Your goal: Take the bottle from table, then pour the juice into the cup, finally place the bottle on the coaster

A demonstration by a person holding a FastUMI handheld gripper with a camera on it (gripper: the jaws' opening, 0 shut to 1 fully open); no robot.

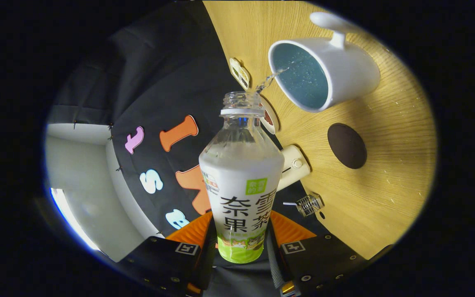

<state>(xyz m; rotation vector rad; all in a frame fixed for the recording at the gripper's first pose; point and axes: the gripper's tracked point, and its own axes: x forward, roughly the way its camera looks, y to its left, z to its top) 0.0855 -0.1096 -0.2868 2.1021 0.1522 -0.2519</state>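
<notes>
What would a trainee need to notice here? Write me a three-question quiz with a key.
1. True or false: the claw is shut on the bottle.
2. Where is the liquid from the bottle's open neck going?
A. onto the coaster
B. into the cup
C. onto the table
3. Fill in: the dark round coaster lies on the table with ____ on it.

Key
1. True: both fingers press the bottle's lower sides.
2. B: a thin stream runs from the neck to the white cup's mouth.
3. Nothing; the bottle is not yet placed there.
</notes>
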